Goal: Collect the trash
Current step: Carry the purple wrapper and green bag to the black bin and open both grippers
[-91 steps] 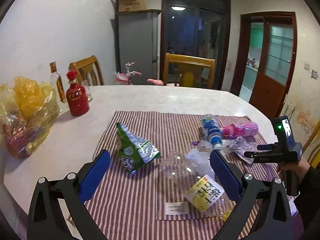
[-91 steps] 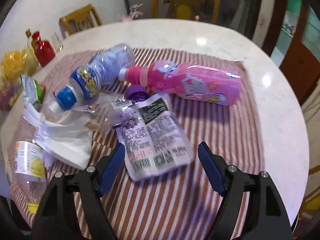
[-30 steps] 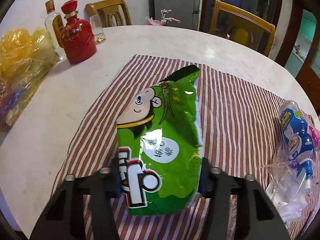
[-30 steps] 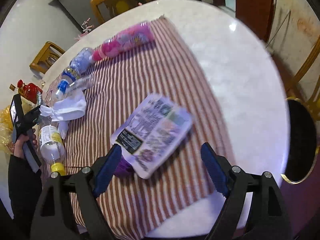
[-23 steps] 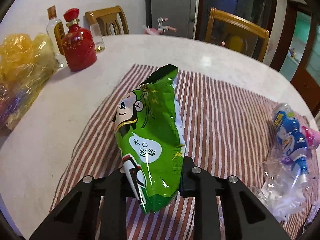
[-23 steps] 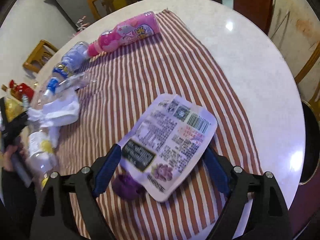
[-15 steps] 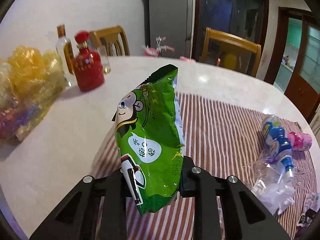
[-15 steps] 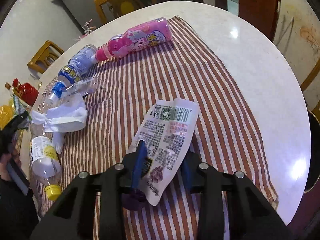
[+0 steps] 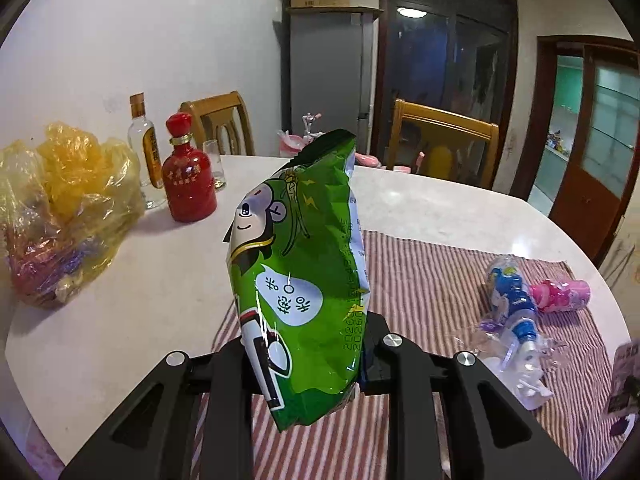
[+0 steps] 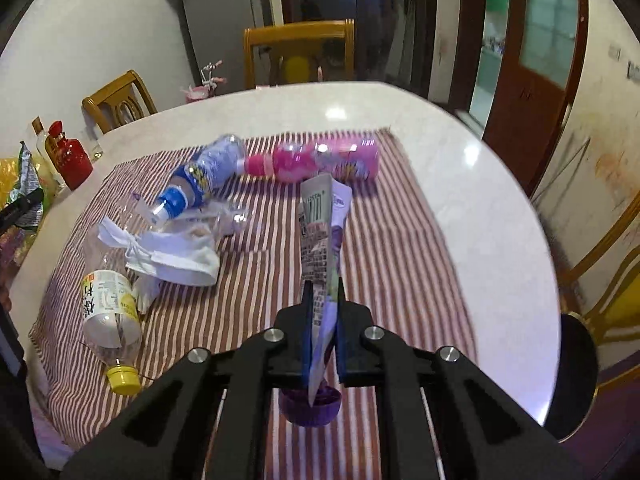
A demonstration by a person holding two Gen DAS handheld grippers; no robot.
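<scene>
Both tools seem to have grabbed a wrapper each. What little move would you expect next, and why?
Probably carrying both pieces to wherever the trash goes, which neither view shows. The left tool is clamped on the green snack bag, held clear of the striped cloth. The right tool is closing on the purple pouch, pinched between its fingers.

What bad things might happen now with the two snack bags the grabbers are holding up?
The green snack bag is pinched only near its bottom by the left gripper, so it may flop over or slip out.

The right gripper is closing on the folded purple pouch; its purple cap hangs below and might snag the striped cloth.

Swinging either bag low might roll the blue bottle or pink bottle toward the table edge.
</scene>
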